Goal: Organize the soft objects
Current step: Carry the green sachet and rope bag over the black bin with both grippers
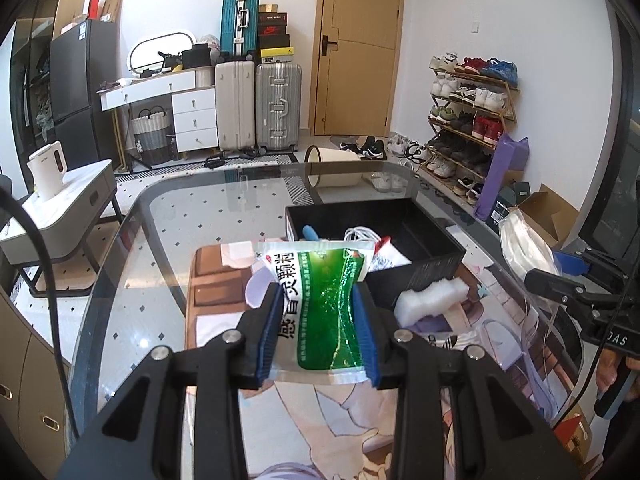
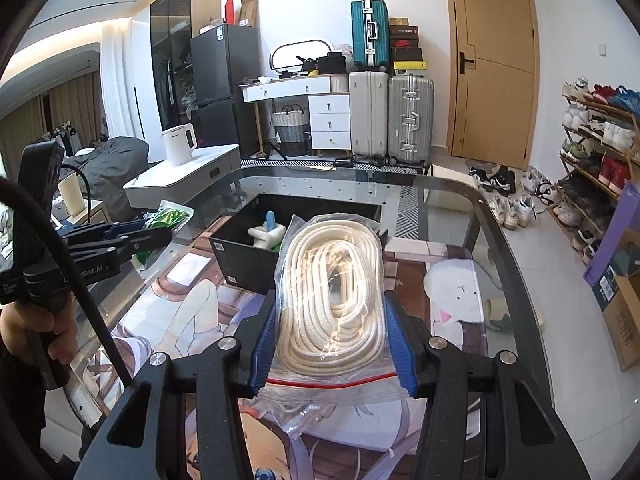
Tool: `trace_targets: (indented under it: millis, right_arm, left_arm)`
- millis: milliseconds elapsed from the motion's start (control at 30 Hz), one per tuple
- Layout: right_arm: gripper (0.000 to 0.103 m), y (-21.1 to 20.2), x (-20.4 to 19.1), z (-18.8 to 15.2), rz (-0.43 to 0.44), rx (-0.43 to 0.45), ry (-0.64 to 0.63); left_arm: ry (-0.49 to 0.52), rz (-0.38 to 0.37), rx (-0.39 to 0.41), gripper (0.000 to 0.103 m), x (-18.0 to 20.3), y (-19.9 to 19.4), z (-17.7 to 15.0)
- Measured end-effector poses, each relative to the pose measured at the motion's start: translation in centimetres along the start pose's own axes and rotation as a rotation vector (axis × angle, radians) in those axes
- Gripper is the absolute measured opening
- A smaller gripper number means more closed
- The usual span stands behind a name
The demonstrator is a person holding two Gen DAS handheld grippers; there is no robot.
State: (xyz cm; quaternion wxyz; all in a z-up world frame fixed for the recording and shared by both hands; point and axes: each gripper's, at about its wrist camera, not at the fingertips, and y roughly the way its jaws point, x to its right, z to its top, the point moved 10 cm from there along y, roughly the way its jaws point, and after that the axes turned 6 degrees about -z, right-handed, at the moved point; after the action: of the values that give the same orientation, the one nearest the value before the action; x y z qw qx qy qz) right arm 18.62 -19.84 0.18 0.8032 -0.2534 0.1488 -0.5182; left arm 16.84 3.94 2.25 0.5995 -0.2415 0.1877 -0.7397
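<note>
My left gripper [image 1: 318, 292] is shut on a green and white sachet [image 1: 320, 312], pinched at its waist and held above the printed mat. My right gripper [image 2: 330, 300] is shut on a clear zip bag of coiled white rope [image 2: 332, 292]. Beyond both lies a black bin [image 1: 420, 276], also in the right wrist view as the bin [image 2: 240, 260]; it holds a white cable, a blue item and other soft things. A white foam piece [image 1: 432, 298] lies on the mat by the bin's near corner. The right gripper with its bag [image 1: 528, 248] shows at the right edge of the left view.
The glass table [image 1: 160, 216] carries a printed cartoon mat [image 2: 180, 312]. A hand [image 2: 36, 328] grips the left tool's handle. Around the table stand a side table with a white kettle [image 1: 46, 170], suitcases [image 1: 256, 104], a shoe rack [image 1: 468, 120] and cardboard boxes [image 2: 624, 308].
</note>
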Motion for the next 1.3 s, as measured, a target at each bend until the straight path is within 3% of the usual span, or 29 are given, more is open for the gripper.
trace_targets:
  millis: [633,1300]
  right_arm:
    - [0.05,-0.2,-1.7,3.3,0.031,0.041,-0.027]
    - [0.05,3.2,-2.0,5.2,0.057,0.017,-0.056]
  left_arm:
    - [0.013,-0.002,0.022,0.034,0.7,0.6,2.0]
    - [0.015,0.022,0.016,0.034,0.1,3.9,4.1]
